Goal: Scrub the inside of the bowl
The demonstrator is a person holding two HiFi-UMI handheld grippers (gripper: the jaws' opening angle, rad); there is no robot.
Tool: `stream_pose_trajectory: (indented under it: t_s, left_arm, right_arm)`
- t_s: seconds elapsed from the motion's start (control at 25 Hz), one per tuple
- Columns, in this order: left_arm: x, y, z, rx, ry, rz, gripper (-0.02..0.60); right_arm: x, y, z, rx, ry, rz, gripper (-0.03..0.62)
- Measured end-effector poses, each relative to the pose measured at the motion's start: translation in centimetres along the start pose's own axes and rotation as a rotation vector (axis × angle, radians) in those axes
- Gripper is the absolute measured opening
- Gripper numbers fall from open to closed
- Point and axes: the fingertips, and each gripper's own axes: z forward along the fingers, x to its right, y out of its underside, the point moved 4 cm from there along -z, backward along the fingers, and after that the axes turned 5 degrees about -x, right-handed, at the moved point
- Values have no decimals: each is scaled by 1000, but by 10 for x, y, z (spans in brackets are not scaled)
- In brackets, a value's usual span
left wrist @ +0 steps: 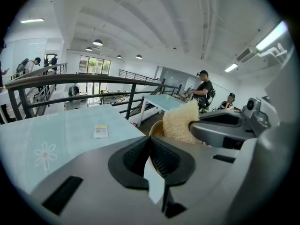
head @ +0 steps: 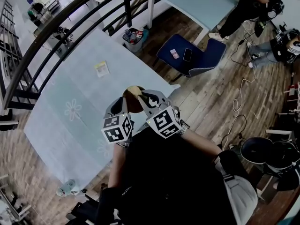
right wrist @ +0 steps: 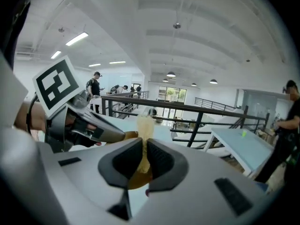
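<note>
A brown wooden bowl (head: pixel 131 101) is held up over the near edge of the table, between both grippers. My left gripper (head: pixel 123 105) is shut on the bowl's rim (left wrist: pixel 157 127); its jaws meet at the centre of the left gripper view (left wrist: pixel 153 150). My right gripper (head: pixel 143 97) is shut on a cream fibrous scrubber (left wrist: pixel 180 122), which sits at the bowl's mouth. In the right gripper view the scrubber (right wrist: pixel 145 125) stands up between the jaws (right wrist: pixel 144 154), the bowl (right wrist: pixel 136 177) shows brown beneath them, and the left gripper (right wrist: pixel 115 135) reaches in from the left.
A pale blue table (head: pixel 70 102) with a small yellow-edged card (head: pixel 101 68) lies ahead. A black railing (head: pixel 70 18) runs behind it. A blue chair (head: pixel 192 55) holding a phone stands to the right. Beyond it are people (head: pixel 253 6) and floor cables (head: pixel 241 88).
</note>
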Motion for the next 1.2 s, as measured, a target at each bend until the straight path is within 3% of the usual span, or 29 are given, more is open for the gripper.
stream_pose_trajectory:
  t_s: [0.36, 0.56, 0.84, 1.2]
  left_arm:
    - [13, 1, 6, -43, 53, 40, 21]
    - [29, -4, 10, -29, 57, 35, 21]
    - [70, -7, 25, -3, 25, 0, 21]
    - [157, 2, 43, 44, 9, -57, 23]
  right_arm:
    - [18, 11, -3, -77, -42, -182, 38]
    - [29, 24, -16, -89, -51, -192, 38]
    - [59, 51, -41, -104, -86, -43, 38]
    - [100, 99, -102, -85, -150, 186, 38]
